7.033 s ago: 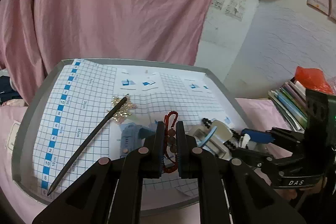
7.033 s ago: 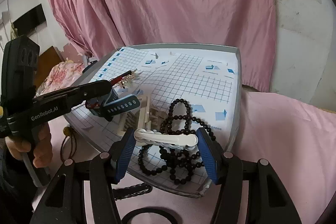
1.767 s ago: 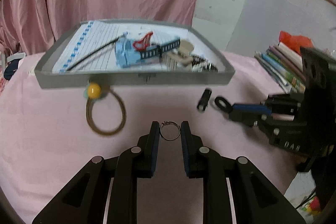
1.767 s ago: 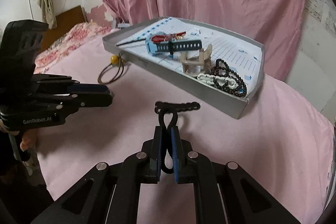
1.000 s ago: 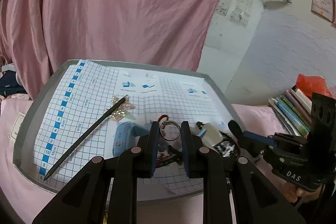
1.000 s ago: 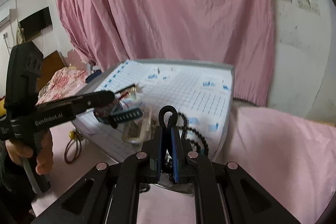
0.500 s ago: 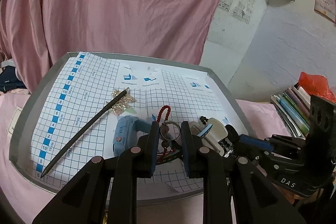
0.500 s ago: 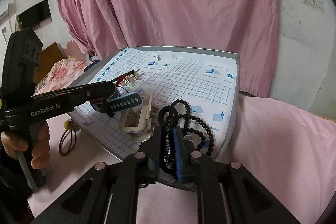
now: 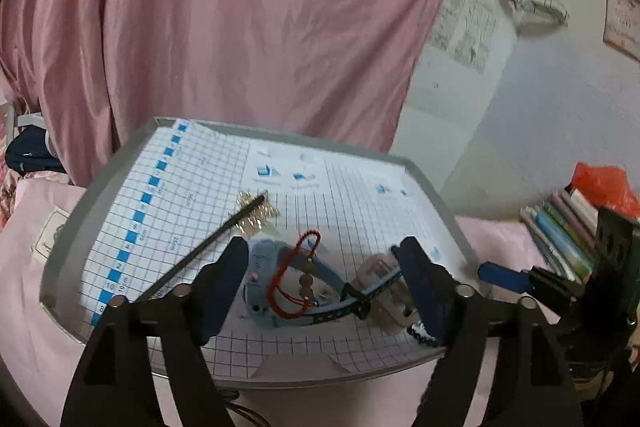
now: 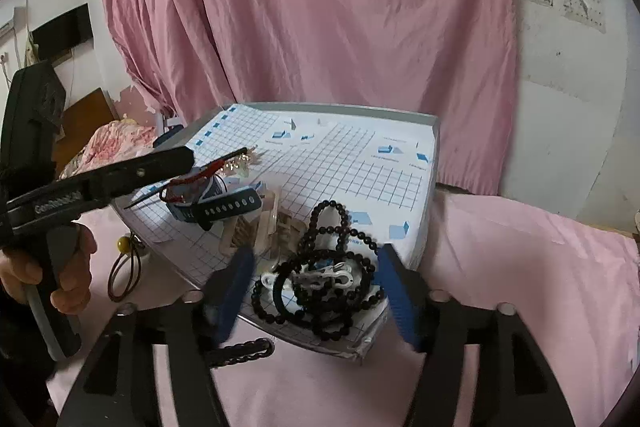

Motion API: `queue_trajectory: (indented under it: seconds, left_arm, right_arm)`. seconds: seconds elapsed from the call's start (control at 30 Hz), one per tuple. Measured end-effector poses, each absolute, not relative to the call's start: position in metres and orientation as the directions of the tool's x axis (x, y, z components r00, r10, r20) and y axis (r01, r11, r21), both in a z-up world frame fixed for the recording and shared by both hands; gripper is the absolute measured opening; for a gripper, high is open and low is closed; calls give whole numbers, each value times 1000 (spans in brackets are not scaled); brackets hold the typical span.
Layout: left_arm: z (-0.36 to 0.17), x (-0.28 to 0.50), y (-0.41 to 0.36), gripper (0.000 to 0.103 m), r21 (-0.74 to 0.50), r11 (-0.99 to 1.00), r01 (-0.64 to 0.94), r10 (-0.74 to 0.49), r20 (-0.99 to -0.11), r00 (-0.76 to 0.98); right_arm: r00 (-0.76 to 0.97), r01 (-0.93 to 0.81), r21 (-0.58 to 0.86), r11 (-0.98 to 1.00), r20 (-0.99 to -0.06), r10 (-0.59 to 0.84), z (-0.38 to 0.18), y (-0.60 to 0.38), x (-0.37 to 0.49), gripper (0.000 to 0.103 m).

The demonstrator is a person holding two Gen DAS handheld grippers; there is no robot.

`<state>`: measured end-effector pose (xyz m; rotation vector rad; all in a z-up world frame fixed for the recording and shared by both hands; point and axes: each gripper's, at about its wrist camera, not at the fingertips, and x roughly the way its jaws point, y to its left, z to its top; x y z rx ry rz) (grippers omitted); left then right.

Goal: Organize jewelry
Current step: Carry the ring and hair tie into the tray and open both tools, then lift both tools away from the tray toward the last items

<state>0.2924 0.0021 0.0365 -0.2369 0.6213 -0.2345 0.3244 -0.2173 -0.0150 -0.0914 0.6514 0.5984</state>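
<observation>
Over the grey tray (image 9: 100, 187) lined with blue-gridded paper, both grippers hang with nothing in them. The left gripper (image 9: 324, 279) has its jaws spread wide, empty, straddling the pile at the tray's near left: a light blue watch (image 9: 280, 279) with a red cord bracelet (image 9: 292, 279) draped across it, and the watch's dark strap running right toward a beige hair claw (image 9: 384, 291). Just to the left, a long black hair stick (image 9: 200, 251) lies diagonally, its far end resting on a gold ornament (image 9: 256, 211).

The right gripper (image 10: 316, 291) is also wide open and holds nothing; between its blue pads sits the tangle of black bead necklace (image 10: 332, 267) at the tray's near right corner, with a white clip (image 10: 320, 275) lying in the middle of the beads. A black elastic loop lies on top of that heap too, though its outline is hard to separate from the beads. Near the tray's front wall, on the pink bedspread (image 10: 520, 287), a black braided band (image 10: 244, 351) lies outside the tray, and off to the left a brown hair tie with a yellow bead (image 10: 124, 267) also rests on the cloth. A hand (image 10: 60, 267) grips the left gripper's handle.
</observation>
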Motion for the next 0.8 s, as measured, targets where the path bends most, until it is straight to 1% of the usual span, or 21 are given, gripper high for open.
queue_trajectory:
  seconds: [0.03,0.07,0.1,0.2,0.23,0.27,0.33,0.43,0.5,0.53,0.6,0.67,0.8]
  left_arm:
    - [38,290,4,81,-293,945,143,-285,-531,798]
    - [40,287,7,84,-299,945,133,-277,-514,812]
    - [42,285,9,90,-302,945,127,-271,-499,823]
    - [49,276,14,92,-300,946,120,-252,-453,855]
    - [51,273,14,93,-298,947,122,-248,-436,865]
    - [54,267,15,94,-298,946,123,-243,-409,879]
    - [58,256,18,100,-306,945,116,-227,-357,906]
    - [66,241,24,101,-316,943,105,-198,-279,940]
    - [68,226,30,101,-330,936,121,-193,-196,961]
    - [69,219,33,101,-330,937,119,-183,-168,969]
    - [70,208,35,101,-307,947,92,-147,-160,976]
    - [73,194,40,101,-293,953,74,-124,-155,980]
    - [72,161,49,101,-297,954,38,-83,-141,986]
  right_arm:
    - [638,-551,102,828,-588,497,-14,-218,324,78]
    - [642,-550,101,829,-584,497,-13,-218,323,81]
    - [646,-549,101,830,-580,497,-12,-219,322,82]
    - [669,-543,92,835,-553,496,-9,-222,318,91]
    - [680,-540,84,837,-542,494,-7,-223,315,100]
    - [688,-540,80,838,-531,494,-5,-224,314,103]
    - [697,-549,85,831,-503,512,0,-226,307,103]
    - [700,-574,113,811,-446,558,7,-233,296,103]
    - [704,-594,125,794,-396,589,12,-236,288,103]
    - [710,-600,136,788,-363,603,15,-240,283,103]
    - [717,-599,173,782,-318,620,21,-250,271,103]
    - [721,-597,196,778,-292,628,25,-256,261,103]
    - [745,-569,199,798,-286,603,27,-261,231,103]
